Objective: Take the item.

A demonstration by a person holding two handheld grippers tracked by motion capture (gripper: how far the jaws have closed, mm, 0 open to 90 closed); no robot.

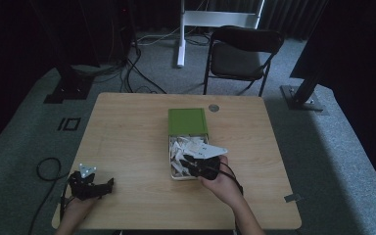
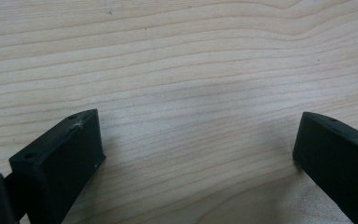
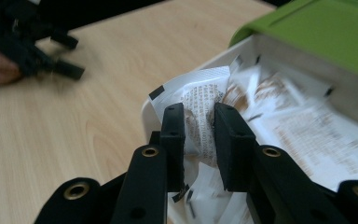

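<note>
A box stands mid-table with its green lid (image 1: 187, 120) slid toward the far side. Its white tray (image 1: 170, 164) is exposed and holds several white printed paper packets (image 1: 188, 145). My right gripper (image 1: 190, 164) reaches into the near end of the tray. In the right gripper view its jaws (image 3: 199, 116) are shut on one crumpled white packet (image 3: 193, 91), held just above the tray's rim (image 3: 145, 109), with the green lid (image 3: 326, 28) behind. My left gripper (image 1: 108, 185) rests at the near left of the table. It is open (image 2: 198, 135) over bare wood, with nothing between its fingers.
A small round metal disc (image 1: 214, 107) is set in the tabletop (image 1: 127, 137) beyond the box. A black folding chair (image 1: 245, 54) stands behind the table, and cables (image 1: 137, 73) trail over the floor. The left gripper (image 3: 51, 51) appears far off in the right gripper view.
</note>
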